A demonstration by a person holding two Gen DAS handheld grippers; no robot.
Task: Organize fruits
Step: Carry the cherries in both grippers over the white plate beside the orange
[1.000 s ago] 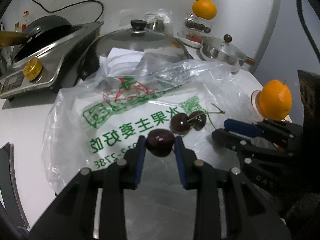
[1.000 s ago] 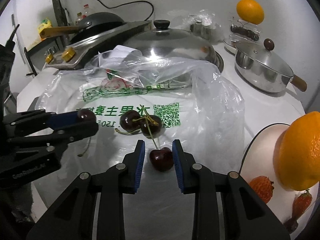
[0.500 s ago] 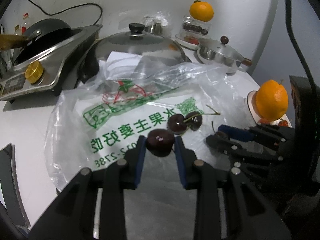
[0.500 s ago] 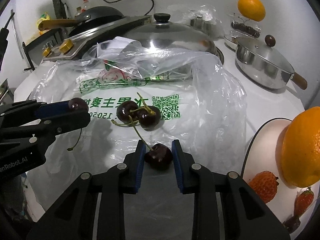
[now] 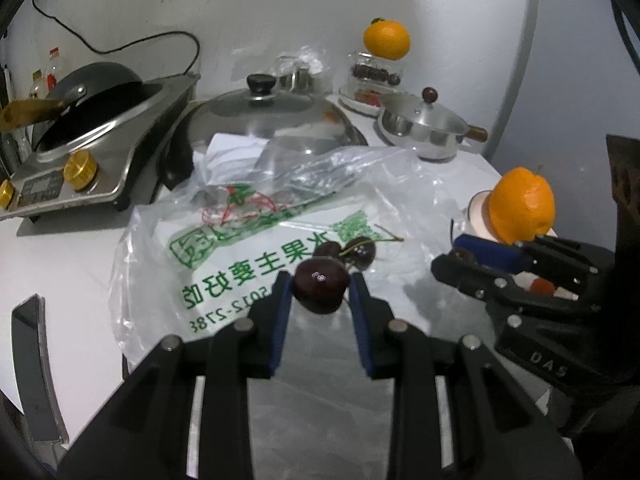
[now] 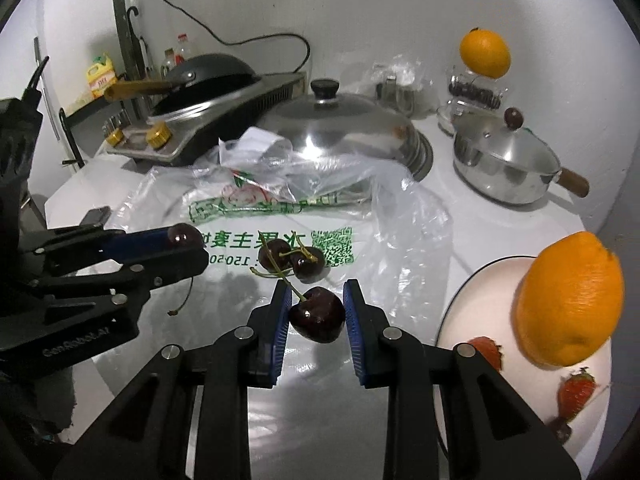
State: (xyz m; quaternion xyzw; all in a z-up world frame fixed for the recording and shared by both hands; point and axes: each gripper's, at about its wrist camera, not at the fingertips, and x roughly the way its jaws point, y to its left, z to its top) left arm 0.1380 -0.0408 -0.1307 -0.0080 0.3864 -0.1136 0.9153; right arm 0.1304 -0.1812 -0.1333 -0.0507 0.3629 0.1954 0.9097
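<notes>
The left gripper [image 5: 320, 286] is clamped on a dark red, glossy round cherry [image 5: 320, 285], its blue pads pressing the fruit's two sides; a small bright glint sits on the skin, and in the right wrist view a thin curved stem hangs below it. The right gripper [image 6: 316, 312] likewise pinches a second dark maroon cherry [image 6: 318, 314], plump and shiny, with a pale green stem rising toward 11 o'clock from its top. Both held cherries appear lifted clear of the crinkled clear plastic bag with green printed characters [image 6: 280, 216] spread on the white countertop [image 6: 460, 208].

On the bag, just beyond the right gripper at 12 o'clock, lies a pair of dark cherries joined by green stems [image 6: 290, 260], touching each other. In the left wrist view the same pair sits just past the held cherry, at about 1 o'clock.

At 3 o'clock of the right gripper stands a round white plate with a dark rim [image 6: 480, 292], carrying a large bright orange [image 6: 570, 300] with dimpled peel and two red strawberries [image 6: 576, 390]. Far back, at 1 o'clock, another orange [image 6: 485, 54] rests on top of a clear glass jar [image 6: 476, 90].
</notes>
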